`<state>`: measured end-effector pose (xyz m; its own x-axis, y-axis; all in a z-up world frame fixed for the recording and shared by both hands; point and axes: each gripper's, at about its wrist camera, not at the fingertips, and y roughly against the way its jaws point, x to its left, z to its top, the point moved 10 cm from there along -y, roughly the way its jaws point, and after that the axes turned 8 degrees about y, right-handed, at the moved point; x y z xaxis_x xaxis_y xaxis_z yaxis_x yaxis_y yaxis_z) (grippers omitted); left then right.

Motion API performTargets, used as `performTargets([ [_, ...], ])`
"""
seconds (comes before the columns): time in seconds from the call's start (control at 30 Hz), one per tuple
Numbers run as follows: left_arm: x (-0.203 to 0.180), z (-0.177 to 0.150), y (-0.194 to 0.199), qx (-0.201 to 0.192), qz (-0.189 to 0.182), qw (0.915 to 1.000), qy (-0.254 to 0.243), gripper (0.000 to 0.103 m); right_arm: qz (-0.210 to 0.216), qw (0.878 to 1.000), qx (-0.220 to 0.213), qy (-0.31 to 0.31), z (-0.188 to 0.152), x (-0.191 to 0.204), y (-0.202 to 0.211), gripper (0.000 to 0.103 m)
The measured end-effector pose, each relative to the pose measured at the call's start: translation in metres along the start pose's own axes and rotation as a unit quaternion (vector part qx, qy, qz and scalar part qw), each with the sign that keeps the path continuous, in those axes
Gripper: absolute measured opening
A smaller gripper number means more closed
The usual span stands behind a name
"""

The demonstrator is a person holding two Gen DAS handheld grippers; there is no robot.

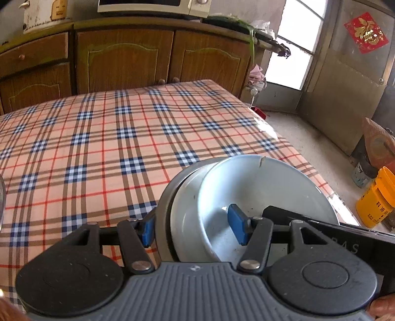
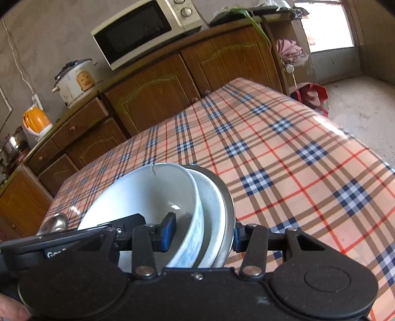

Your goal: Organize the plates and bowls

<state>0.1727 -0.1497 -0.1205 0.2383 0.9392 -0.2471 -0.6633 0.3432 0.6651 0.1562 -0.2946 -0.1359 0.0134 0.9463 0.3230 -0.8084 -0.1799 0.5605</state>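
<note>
Both tools clamped on opposite rims of the nested stack: left tool (image 1: 193, 228), right tool (image 2: 202, 235). Cracked white bowl (image 1: 259, 187) innermost, above the desk (image 1: 98, 148). Advisable: lower level, release together.

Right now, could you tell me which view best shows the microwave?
The right wrist view: the microwave appears almost whole, door and knobs visible, on the cabinet. The left wrist view catches only its bottom edge.

Black grippers (image 1: 193, 228) (image 2: 202, 233), blue pads (image 1: 238, 227), ribbed grey housing, silver pivot screws
</note>
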Motion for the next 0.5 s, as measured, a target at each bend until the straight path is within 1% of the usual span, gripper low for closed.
performTargets([
  [0.5, -0.025, 0.012, 0.018, -0.014, -0.012, 0.9997, -0.019, 0.059, -0.013, 1.0, -0.012, -0.013, 0.021, -0.007, 0.034, 0.054],
])
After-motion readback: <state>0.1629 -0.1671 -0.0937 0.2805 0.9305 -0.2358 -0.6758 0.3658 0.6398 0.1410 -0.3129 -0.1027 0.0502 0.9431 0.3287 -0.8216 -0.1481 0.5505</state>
